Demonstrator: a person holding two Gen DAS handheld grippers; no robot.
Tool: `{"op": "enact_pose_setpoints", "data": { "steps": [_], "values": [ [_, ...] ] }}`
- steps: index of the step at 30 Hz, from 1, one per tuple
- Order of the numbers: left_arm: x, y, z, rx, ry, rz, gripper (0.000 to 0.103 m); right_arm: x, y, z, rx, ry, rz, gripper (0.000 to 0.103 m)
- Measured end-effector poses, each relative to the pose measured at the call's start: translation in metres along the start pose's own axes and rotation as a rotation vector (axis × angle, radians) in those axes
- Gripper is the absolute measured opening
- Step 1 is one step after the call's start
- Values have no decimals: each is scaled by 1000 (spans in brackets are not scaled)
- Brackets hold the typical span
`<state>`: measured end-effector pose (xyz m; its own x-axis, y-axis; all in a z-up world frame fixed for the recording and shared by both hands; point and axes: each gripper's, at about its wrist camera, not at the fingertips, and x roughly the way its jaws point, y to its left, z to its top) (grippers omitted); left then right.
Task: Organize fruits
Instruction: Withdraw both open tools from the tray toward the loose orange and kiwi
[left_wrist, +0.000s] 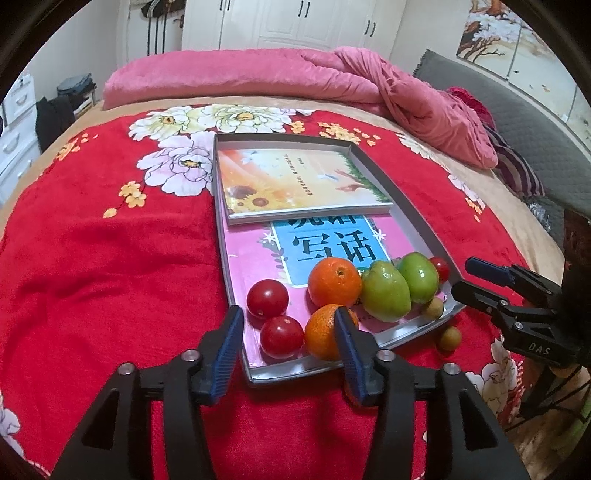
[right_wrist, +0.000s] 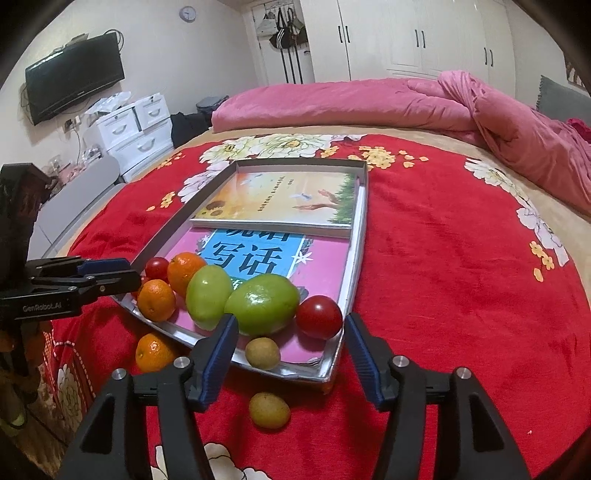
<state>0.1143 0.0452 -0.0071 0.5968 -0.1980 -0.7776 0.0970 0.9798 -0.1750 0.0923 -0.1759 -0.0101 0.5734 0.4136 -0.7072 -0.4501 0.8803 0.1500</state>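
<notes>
The left tool (left_wrist: 288, 314) sits at the lower middle of the left wrist view, its blue-padded jaws standing partly apart with nothing gripped. Between them, in the near corner of the shallow grey rectangular tray (left_wrist: 424, 221), lies a round red tomato (left_wrist: 281, 336), with a small orange tangerine (left_wrist: 325, 332) just by the right jaw and partly behind it. Above these lie a second red tomato (left_wrist: 267, 298), a larger orange tangerine (left_wrist: 334, 282) and two glossy green fruits (left_wrist: 386, 291) side by side.

The right tool (right_wrist: 290, 321), at the lower middle of the right wrist view, is likewise partly open and holds nothing. A small tan round fruit (right_wrist: 263, 353) lies in the tray's near corner between its jaws. A second tan fruit (right_wrist: 269, 410) lies outside the tray on the red flowered bedspread (right_wrist: 443, 277), just below, and a lone orange tangerine (right_wrist: 153, 352) lies on the bedspread at lower left. Two books (right_wrist: 284, 199) lie in the tray beyond the fruit, and a pink quilt (right_wrist: 369, 99) crosses the upper frame.
</notes>
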Motion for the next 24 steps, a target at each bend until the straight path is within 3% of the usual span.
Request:
{"op": "enact_pose_setpoints", "data": {
  "steps": [7,11,24],
  "values": [
    [-14,1,4,-17,-53,-30,63,-7,-3,1,13,-28,-13,59],
    [-21,-1,5,-17,-73,-31,67,-12,-4,2,22,-53,-6,67],
    [-34,-1,5,-38,-95,-31,77,-30,-5,6,32,-113,-16,79]
  ]
}}
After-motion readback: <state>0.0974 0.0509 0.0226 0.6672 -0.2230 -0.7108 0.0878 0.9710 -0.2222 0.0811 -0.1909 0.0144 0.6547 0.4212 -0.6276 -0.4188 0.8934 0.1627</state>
